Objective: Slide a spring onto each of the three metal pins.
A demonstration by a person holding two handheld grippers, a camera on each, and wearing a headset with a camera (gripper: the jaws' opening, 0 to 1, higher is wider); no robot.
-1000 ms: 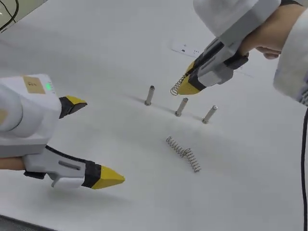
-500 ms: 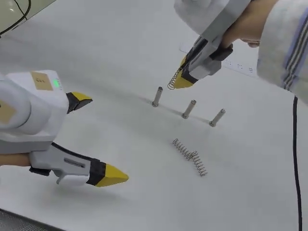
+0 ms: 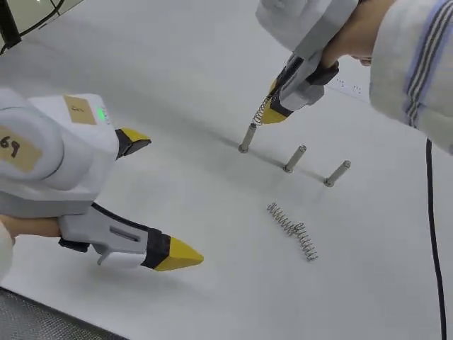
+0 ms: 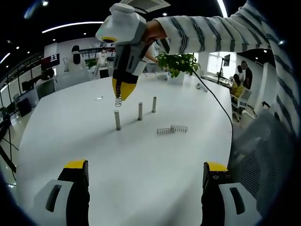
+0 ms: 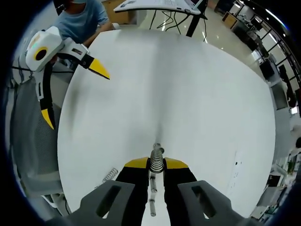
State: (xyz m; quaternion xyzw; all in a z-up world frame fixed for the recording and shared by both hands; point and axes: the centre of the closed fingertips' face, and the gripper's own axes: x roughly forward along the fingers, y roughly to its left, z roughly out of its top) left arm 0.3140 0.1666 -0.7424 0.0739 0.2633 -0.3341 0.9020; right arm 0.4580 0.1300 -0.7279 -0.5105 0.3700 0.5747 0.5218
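The white table (image 3: 177, 85) carries everything. The left gripper (image 3: 170, 199) hovers low over the table's near side, its 2 yellow-tipped jaws spread wide with nothing between them; in its own view they frame the whole work area. The right gripper (image 3: 273, 112), held by a hand in a striped sleeve (image 3: 410, 64), hangs above the left end of the pin row as the head view shows it. Its jaws are clenched on 1 spring (image 3: 262, 111).

The 3 metal pins (image 3: 294, 158) stand in a straight row, apart from one another, and all are bare. The leftmost pin (image 3: 247, 137) sits directly under the right gripper. The held spring juts from the jaw tips and points down at that pin, its lower end just above the pin's top; whether they touch cannot be told. 2 loose springs (image 3: 291, 229) lie end to end on the table, near the pins on the person's side.
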